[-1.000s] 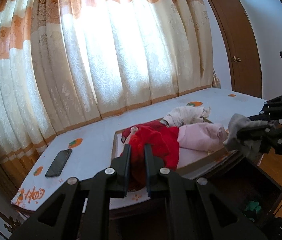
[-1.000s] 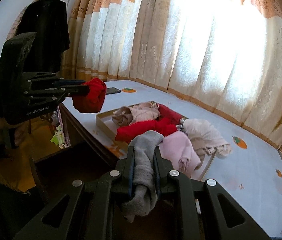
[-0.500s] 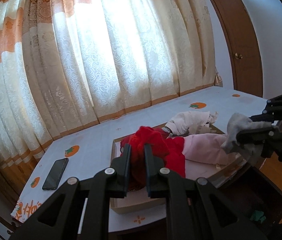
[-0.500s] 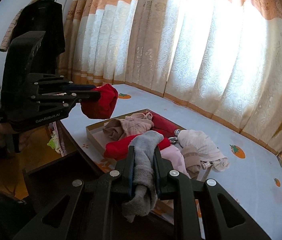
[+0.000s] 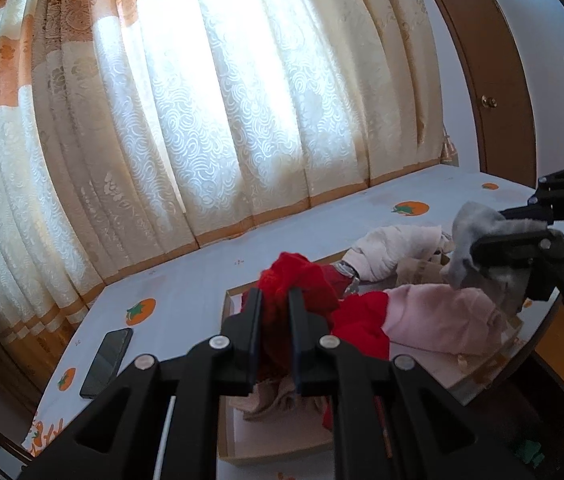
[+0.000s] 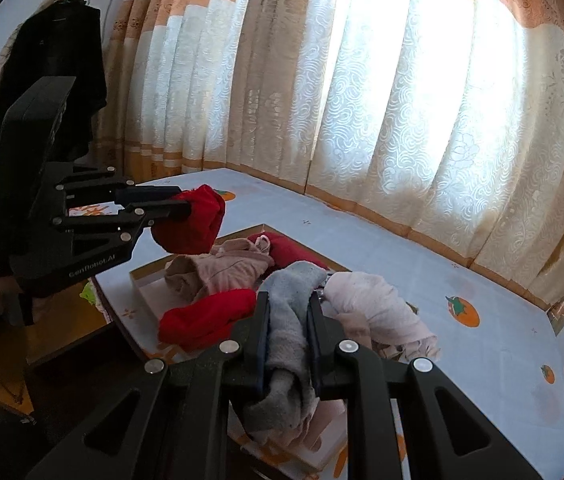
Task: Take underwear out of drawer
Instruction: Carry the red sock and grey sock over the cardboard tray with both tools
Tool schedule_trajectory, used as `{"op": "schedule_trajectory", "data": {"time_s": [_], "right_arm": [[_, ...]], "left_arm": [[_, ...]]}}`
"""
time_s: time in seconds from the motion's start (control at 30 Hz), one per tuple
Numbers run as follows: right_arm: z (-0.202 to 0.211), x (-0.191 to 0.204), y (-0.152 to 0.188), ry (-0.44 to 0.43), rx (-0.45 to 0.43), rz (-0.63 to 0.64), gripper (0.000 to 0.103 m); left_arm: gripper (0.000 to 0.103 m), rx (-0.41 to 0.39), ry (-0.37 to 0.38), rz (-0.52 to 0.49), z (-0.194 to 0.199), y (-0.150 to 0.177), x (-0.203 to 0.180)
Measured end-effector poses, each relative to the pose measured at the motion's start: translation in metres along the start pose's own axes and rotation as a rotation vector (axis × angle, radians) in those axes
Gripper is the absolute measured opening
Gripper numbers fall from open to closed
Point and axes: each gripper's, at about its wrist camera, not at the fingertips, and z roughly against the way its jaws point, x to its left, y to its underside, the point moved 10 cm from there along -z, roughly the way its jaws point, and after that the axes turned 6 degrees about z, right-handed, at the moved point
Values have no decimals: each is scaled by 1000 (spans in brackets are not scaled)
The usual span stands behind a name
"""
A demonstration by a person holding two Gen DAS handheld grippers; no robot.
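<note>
My left gripper [image 5: 275, 292] is shut on a bunched red garment [image 5: 302, 276]; in the right wrist view the same gripper [image 6: 184, 205] holds this red garment [image 6: 194, 224] above the near left corner of a shallow cardboard tray [image 6: 150, 276]. My right gripper [image 6: 288, 300] is shut on a grey garment [image 6: 286, 344] that droops below its fingers; in the left wrist view that gripper [image 5: 478, 236] and the grey garment [image 5: 470, 228] hang over the tray's right end. The tray [image 5: 228, 420] holds pink [image 5: 442, 316], red [image 5: 362, 320] and cream [image 5: 394, 248] clothes.
The tray lies on a table [image 6: 482, 344] with a white cloth printed with orange fruit, backed by long curtains [image 6: 362, 100]. A dark phone [image 5: 106, 356] lies at the table's left. A dark open drawer [image 5: 530, 432] sits low right; dark clothes [image 6: 58, 64] hang on the left wall.
Both grippers have moved forward over the table and the tray with their garments still clamped. The tray and its clothes now sit closer below them.
</note>
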Motion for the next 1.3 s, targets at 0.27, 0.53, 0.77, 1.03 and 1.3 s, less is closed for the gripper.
{"op": "schedule_trajectory", "data": {"time_s": [0.27, 0.53, 0.77, 1.03, 1.3], "right_arm": [[-15, -13, -5, 0, 14, -28, 18], [-37, -29, -7, -3, 38, -72, 18], [-59, -40, 0, -3, 84, -101, 18], [-81, -54, 6, -16, 131, -155, 18], [-100, -58, 11, -20, 180, -161, 18]], "left_arm": [[10, 16, 3, 5, -16, -9, -1], [10, 46, 14, 16, -35, -12, -4], [10, 94, 27, 27, -57, -12, -6], [10, 173, 67, 58, -80, -3, -10], [10, 238, 100, 74, -95, 5, -17]]}}
